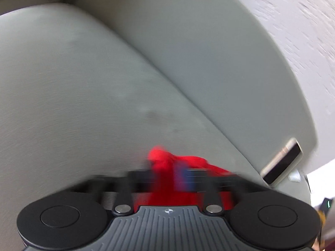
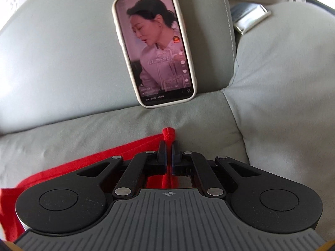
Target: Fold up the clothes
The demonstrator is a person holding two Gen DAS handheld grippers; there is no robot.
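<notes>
A red garment [image 2: 117, 156] lies on the grey sofa seat [image 2: 104, 125]. My right gripper [image 2: 169, 146] is shut on a bunched corner of it, and a red tuft sticks out past the fingertips; the cloth stretches taut to the left. In the left wrist view my left gripper [image 1: 178, 177] is motion-blurred, with red cloth [image 1: 167, 161] bunched between its fingers just above the sofa seat [image 1: 73, 94]. The jaws look closed on the cloth.
A phone [image 2: 156, 46] in a white case leans against the sofa backrest [image 2: 62, 52], screen lit, just beyond the right gripper. It also shows edge-on in the left wrist view [image 1: 282, 163]. A sofa armrest cushion [image 2: 293, 83] rises at the right. A white textured wall [image 1: 303, 31] lies behind.
</notes>
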